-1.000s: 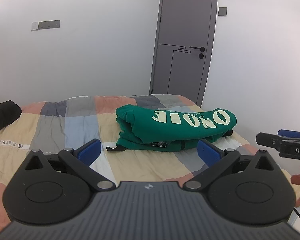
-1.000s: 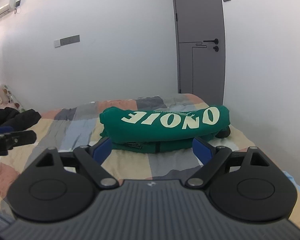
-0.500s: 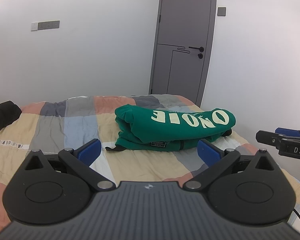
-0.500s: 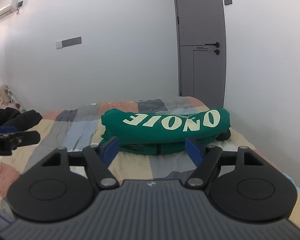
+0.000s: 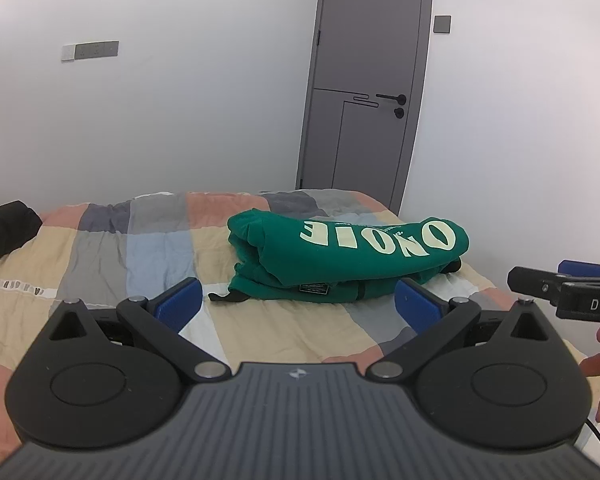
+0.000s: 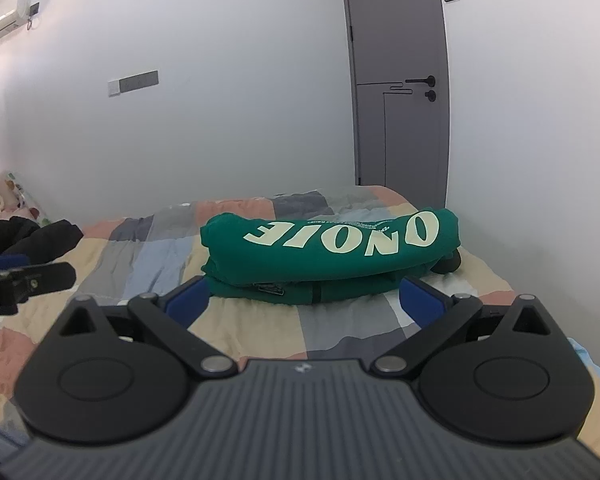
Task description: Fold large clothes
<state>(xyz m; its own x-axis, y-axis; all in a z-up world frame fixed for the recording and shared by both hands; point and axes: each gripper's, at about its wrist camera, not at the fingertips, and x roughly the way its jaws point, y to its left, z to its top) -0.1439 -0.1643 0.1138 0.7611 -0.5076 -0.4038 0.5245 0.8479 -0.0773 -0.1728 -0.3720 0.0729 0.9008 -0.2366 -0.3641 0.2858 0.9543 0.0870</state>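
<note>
Patchwork bed [image 5: 148, 264]: folded green sweatshirt [image 5: 348, 256] beyond right tongs [image 6: 306, 304], opening, empty.

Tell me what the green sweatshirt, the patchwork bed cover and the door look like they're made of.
Green sweatshirt: thick, matte knit, probably cotton fleece; its folds are bulky and rounded, and the cream lettering looks printed.
Patchwork bed cover: thin woven fabric, likely cotton; fine wrinkles, no sheen.
Door: smooth grey painted or laminated panel with a matte finish and a black lever handle, probably metal.
</note>
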